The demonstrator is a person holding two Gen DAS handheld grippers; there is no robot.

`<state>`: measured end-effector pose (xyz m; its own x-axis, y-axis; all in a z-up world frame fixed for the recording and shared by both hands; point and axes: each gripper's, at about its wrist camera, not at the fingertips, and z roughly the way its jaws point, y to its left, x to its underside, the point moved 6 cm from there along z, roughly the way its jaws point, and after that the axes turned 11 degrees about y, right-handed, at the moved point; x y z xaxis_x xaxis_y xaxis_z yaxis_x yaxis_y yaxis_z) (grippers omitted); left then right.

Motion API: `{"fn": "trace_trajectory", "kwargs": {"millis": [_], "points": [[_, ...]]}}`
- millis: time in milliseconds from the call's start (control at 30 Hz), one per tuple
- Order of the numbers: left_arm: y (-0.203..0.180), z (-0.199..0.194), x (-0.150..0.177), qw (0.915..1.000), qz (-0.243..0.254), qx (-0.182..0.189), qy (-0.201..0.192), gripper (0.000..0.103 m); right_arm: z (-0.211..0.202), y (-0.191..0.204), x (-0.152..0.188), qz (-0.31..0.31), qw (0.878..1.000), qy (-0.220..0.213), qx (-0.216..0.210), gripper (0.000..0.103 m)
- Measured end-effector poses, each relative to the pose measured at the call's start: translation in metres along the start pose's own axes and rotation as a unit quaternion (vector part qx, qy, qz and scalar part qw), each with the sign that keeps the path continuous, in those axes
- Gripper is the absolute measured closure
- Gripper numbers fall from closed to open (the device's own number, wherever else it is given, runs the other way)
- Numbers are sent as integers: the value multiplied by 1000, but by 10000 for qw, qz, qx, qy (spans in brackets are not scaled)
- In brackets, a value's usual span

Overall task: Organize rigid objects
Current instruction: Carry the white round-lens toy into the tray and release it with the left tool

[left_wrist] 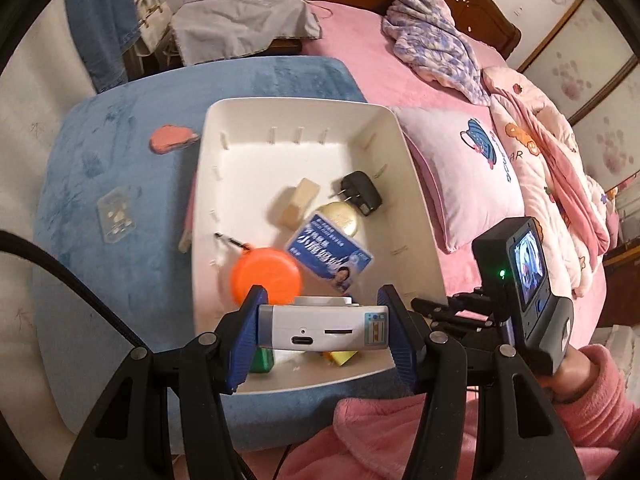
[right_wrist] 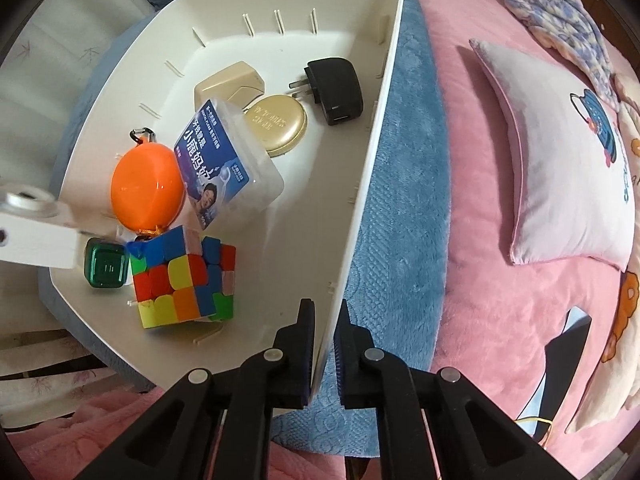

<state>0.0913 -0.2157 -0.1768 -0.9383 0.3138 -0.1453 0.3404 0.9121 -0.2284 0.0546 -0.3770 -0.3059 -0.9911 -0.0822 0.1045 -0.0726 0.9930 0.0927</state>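
Your left gripper [left_wrist: 322, 328] pinches a small white toy camera [left_wrist: 323, 327] by its two short ends, holding it level above the near edge of the white plastic bin [left_wrist: 416, 216]. The camera looks like a light, stiff plastic shell with smooth sides, so it could slip; the flat end faces give the ribbed blue pads [left_wrist: 245, 340] their best hold, well clear of the raised lens ring on top. Your right gripper [right_wrist: 324, 350] is pressed together on the bin's thin right wall, steadying it on the blue blanket [right_wrist: 400, 200]. Inside the bin lie an orange round case [right_wrist: 146, 188], a Rubik's cube [right_wrist: 184, 276], a blue-labelled floss box [right_wrist: 224, 164], a gold compact [right_wrist: 280, 124], a black plug adapter [right_wrist: 336, 88] and a green cap [right_wrist: 106, 268]
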Motion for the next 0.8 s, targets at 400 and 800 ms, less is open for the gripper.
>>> {"fn": "trace_trajectory", "kwargs": {"millis": [400,800], "points": [[-26,13,-7,9997,61,-221,54,43,0,1,-1,-202,9997,37,-114,91],[-16,-12,-13,9964,-436,-386,-618,19,-1,4,0,-327,9994,84,-58,91]]}}
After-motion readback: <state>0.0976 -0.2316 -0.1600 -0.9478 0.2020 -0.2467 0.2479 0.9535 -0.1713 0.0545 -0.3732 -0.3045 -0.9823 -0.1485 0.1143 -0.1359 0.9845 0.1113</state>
